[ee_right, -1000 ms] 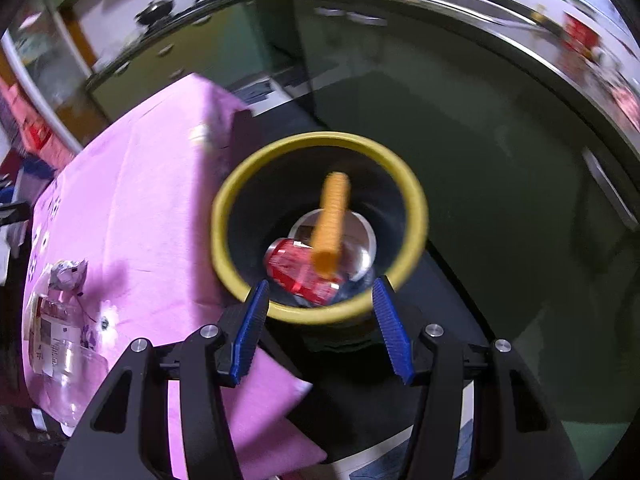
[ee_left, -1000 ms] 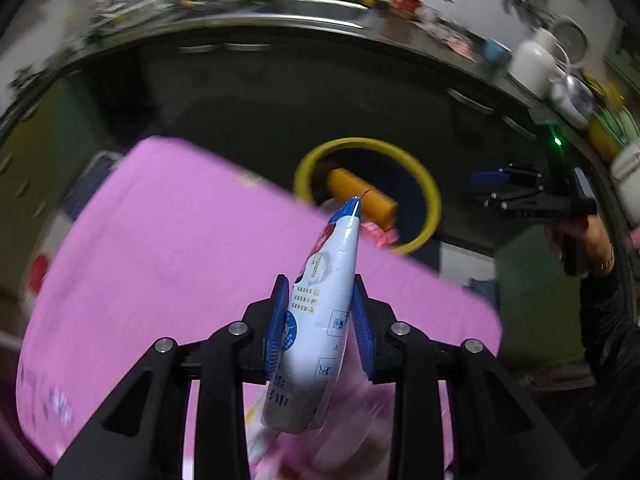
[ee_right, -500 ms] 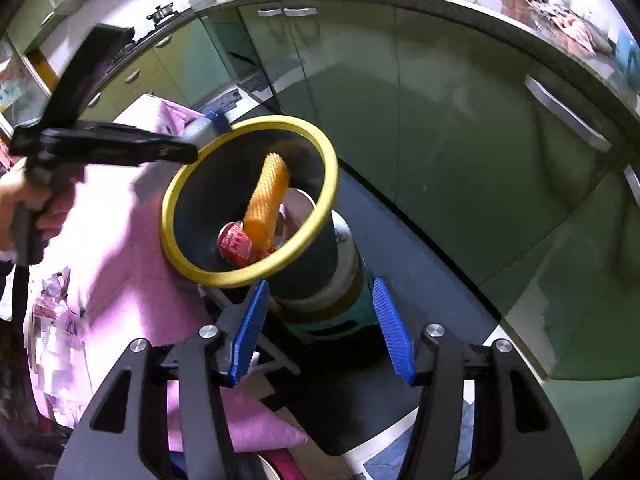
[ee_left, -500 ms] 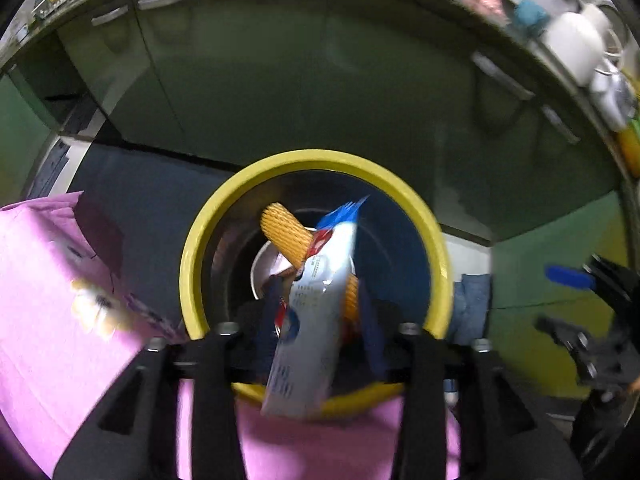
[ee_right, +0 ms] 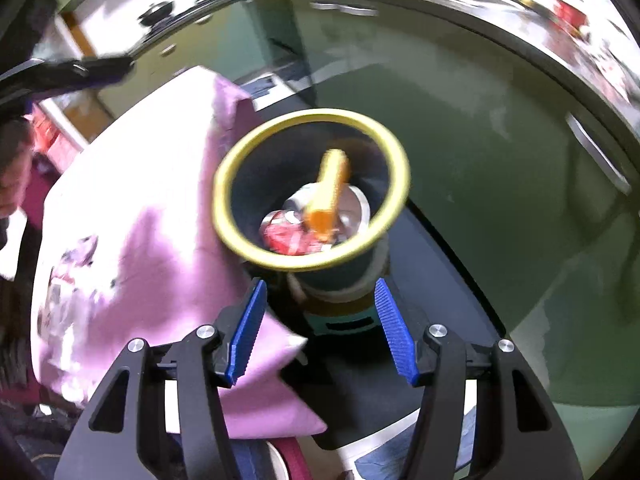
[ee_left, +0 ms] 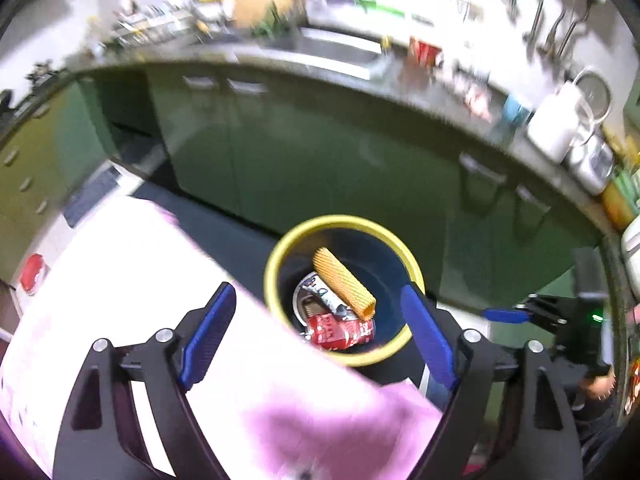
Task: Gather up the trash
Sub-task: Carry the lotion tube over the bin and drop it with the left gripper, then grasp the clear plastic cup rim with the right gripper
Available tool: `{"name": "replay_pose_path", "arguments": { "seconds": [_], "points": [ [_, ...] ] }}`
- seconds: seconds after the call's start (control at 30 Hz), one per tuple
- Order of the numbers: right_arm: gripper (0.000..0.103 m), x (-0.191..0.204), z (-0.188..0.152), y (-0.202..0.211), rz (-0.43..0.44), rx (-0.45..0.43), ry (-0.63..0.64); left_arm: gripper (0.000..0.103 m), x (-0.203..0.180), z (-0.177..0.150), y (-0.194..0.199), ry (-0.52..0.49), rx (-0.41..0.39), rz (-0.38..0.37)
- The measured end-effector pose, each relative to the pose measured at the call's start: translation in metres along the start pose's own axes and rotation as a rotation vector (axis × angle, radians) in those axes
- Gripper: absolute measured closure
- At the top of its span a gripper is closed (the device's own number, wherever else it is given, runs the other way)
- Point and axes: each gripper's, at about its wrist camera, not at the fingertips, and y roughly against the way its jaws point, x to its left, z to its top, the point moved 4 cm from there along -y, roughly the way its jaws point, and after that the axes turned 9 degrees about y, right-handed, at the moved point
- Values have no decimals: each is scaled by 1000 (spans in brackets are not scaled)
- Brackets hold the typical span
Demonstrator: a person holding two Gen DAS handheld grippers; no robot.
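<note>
A dark trash bin with a yellow rim stands on the floor beside the table with the pink cloth. Inside lie a yellow corn cob, a red can and a white-and-blue wrapper. My left gripper is open and empty, above the table edge near the bin. My right gripper is open and empty, in front of the bin's base. It also shows at the right of the left wrist view.
Green kitchen cabinets run behind the bin under a cluttered counter. A white kettle stands on it. More trash lies blurred on the cloth's left part. Dark floor surrounds the bin.
My left gripper carried the wrapper over the bin, opened and let it drop inside, then drew back and up. My right gripper stayed open and shifted little.
</note>
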Motion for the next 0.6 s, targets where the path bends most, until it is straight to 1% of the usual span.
{"name": "replay_pose_path", "arguments": {
  "seconds": [0.03, 0.1, 0.17, 0.2, 0.23, 0.3, 0.37, 0.43, 0.47, 0.5, 0.6],
  "points": [
    [46, 11, 1, 1, 12, 0, 19, 23, 9, -11, 25, 17, -41, 14],
    [46, 32, 5, 3, 36, 3, 62, 22, 23, -29, 59, 57, -88, 29],
    [46, 63, 8, 7, 89, 12, 112, 21, 40, -54, 87, 106, -123, 34],
    [46, 79, 10, 9, 133, 22, 129, 20, 50, -68, 101, 133, -140, 43],
    [46, 94, 8, 11, 173, 34, 147, 19, 59, -84, 114, 156, -155, 58],
    [46, 123, 9, 16, 221, 54, 198, 19, 75, -112, 136, 189, -194, 91],
    [46, 148, 8, 24, 228, 57, 270, 18, 90, -142, 155, 223, -229, 135],
    [46, 177, 3, 36, 218, 35, 356, 18, 106, -175, 173, 276, -257, 171],
    [46, 188, -1, 41, 205, 19, 394, 18, 115, -188, 181, 298, -264, 181],
    [46, 203, -8, 49, 180, -6, 457, 18, 120, -199, 185, 315, -267, 189],
    [46, 227, -30, 57, 115, -31, 565, 18, 137, -235, 196, 374, -268, 210]
  ]
}}
